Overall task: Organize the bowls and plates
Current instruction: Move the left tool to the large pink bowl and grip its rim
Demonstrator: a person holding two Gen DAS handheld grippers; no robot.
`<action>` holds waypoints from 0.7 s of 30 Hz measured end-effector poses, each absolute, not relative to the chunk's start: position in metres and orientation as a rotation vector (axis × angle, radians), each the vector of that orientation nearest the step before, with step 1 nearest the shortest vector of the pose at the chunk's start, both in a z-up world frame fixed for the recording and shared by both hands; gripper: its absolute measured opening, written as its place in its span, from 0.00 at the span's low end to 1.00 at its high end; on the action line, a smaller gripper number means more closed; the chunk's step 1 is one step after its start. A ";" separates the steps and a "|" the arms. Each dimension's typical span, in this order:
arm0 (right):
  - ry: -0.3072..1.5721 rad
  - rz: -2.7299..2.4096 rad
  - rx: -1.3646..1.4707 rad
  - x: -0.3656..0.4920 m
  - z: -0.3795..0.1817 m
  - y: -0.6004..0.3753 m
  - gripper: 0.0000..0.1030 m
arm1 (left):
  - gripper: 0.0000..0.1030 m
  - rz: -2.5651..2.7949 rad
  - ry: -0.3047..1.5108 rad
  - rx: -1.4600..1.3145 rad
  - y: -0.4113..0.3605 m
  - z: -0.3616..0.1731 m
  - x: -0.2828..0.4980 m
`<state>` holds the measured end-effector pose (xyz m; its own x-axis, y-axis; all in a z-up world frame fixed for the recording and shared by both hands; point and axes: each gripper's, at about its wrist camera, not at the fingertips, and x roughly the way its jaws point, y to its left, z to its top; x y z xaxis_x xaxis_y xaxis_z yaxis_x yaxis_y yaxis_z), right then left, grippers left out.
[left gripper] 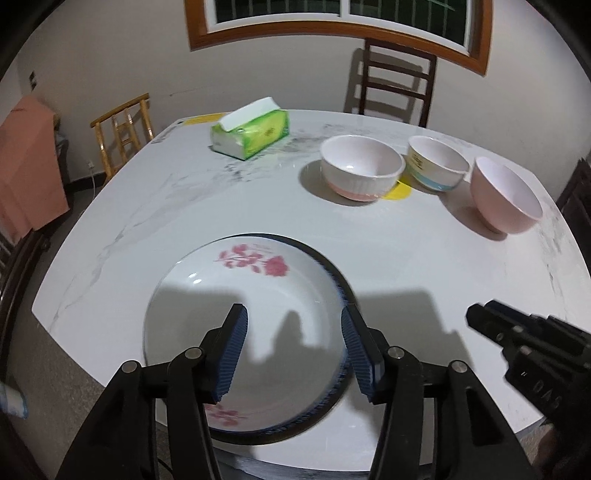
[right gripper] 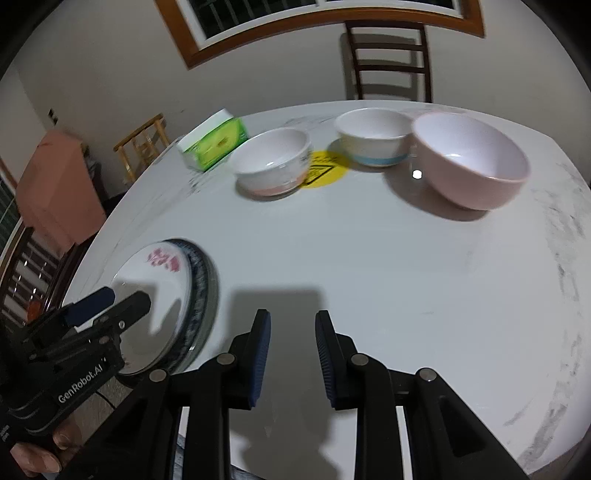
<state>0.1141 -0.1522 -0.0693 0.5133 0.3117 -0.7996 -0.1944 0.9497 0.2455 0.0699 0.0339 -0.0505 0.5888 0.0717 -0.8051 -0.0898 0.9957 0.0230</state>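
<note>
— On the near edge of the table (left gripper: 369,251), what sits under your left tongs?

— Under my left tongs (left gripper: 293,354) lies a white plate with pink flowers (left gripper: 255,306). It rests on a second plate with a blue rim (left gripper: 341,291), and a dark rim shows beneath both. My two blue pads stand spread apart above the flowered plate — one over its middle, the other near its right rim. They grasp nothing that I can see.

— And your right tongs?

— My right tongs (right gripper: 291,354) hover over bare marble, to the right of the plates (right gripper: 166,295). Their pads are parted as well, with only tabletop showing between them. From the left camera I see just their black body (left gripper: 532,347) at the lower right.

— Where are the bowls?

— Far side of the table, three in a rough row. A white bowl with a pink base (left gripper: 362,168) stands leftmost. Just beside it is a cream bowl with a blue band (left gripper: 437,162), and a yellow sticker (right gripper: 325,170) on the table peeks out between them. A plain pink bowl (left gripper: 504,195) is rightmost; in the right camera it appears to touch the cream one, though I cannot tell for certain.

— Anything else up there?

— A green tissue pack (left gripper: 251,133) lies left of the bowls, well apart from the plates. A dark chair (left gripper: 397,81) stands behind the table, beneath a wood-framed window (left gripper: 332,22), and a light wooden chair (left gripper: 123,129) stands off to the left.
</note>
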 end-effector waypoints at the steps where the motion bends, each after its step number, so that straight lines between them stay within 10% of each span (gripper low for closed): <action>1: 0.986 0.296 0.138 0.113 -0.068 -0.159 0.25 | 0.48 0.088 0.938 -0.016 0.031 -0.051 0.071; 21: 0.947 0.170 0.208 0.138 -0.057 -0.258 0.25 | 0.51 0.004 0.961 0.097 -0.049 -0.048 0.108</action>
<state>0.1382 -0.2576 -0.0567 0.5733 0.2347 -0.7850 -0.0535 0.9668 0.2500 0.1083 -0.0489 -0.0480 0.5730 0.0466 -0.8183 0.0399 0.9956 0.0847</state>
